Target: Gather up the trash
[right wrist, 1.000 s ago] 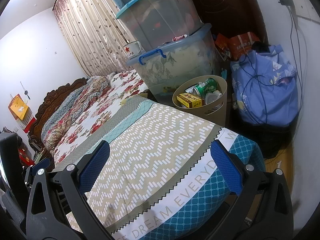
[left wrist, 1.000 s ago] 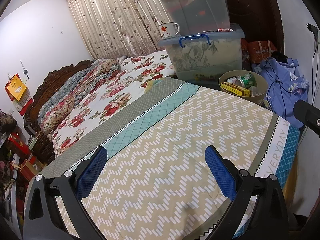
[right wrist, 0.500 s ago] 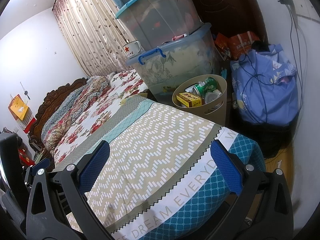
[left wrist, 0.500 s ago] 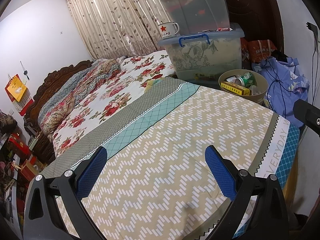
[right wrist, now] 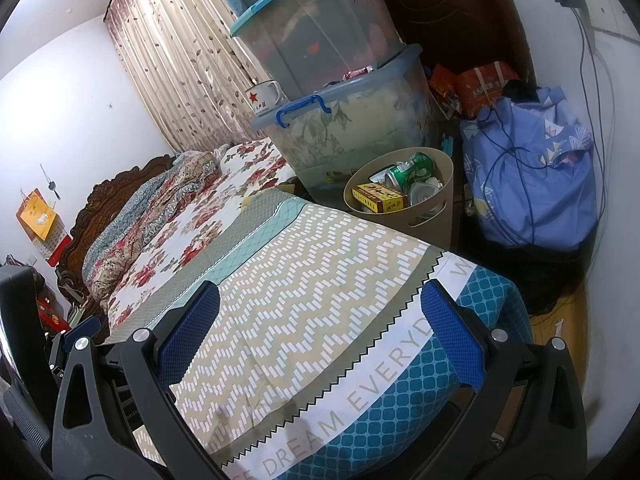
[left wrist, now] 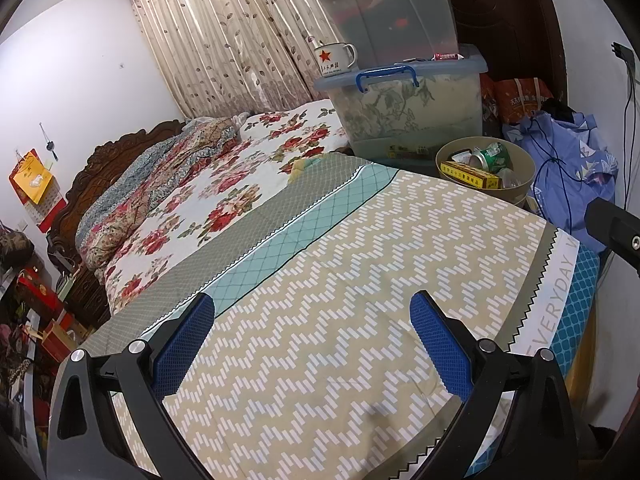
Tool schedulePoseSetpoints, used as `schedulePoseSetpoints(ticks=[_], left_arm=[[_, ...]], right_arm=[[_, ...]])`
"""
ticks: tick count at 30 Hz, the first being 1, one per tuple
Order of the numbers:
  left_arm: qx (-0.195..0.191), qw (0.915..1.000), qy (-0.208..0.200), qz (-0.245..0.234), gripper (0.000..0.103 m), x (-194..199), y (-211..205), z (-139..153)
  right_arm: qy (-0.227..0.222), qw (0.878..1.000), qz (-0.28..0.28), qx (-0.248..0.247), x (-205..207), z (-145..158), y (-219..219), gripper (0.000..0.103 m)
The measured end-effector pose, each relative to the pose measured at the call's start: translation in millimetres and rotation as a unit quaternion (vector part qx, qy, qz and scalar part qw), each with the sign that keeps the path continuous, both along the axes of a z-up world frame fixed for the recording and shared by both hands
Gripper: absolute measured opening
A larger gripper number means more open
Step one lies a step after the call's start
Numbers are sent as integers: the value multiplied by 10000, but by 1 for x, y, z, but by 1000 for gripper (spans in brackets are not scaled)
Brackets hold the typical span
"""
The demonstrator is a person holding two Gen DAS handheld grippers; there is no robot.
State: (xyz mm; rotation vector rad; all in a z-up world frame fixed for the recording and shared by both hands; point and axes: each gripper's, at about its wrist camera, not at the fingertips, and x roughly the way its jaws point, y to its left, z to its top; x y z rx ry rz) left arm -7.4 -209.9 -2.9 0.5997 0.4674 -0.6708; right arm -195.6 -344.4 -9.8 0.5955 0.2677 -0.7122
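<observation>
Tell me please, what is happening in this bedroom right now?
A person holds two grippers above the foot of the bed. The left gripper and the right gripper are both open and hold nothing. The beige trash bin beside the bed already contains a green can, a yellow box and some clear plastic cups. No loose trash shows on the zigzag bedspread, so the collecting seems mostly done.
</observation>
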Motion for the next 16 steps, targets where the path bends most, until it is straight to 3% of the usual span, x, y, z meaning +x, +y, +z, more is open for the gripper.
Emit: schedulePoseSetpoints(ticks=[16], left_arm=[[-8,9998,141,-172,94,12,33,-4]], right_arm=[[5,10000,1,17,0,-1,0,99]])
